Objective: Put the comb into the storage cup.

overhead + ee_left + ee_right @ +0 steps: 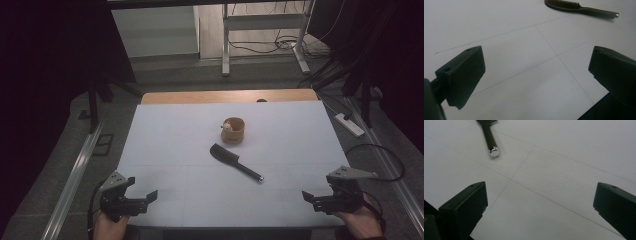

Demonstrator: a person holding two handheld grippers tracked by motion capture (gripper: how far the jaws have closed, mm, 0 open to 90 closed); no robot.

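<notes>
Black hairbrush [235,162] lies near wooden cup [233,130] on white table [165,140]

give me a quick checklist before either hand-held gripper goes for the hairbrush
1. Left hand-held gripper open, nothing between its jaws: ok.
2. Right hand-held gripper open, nothing between its jaws: ok.
3. Hairbrush lying flat on the white table, handle end toward the right gripper: ok.
4. Hairbrush apart from the wooden cup: ok.
5. What the small object in the cup is: cannot tell.
</notes>
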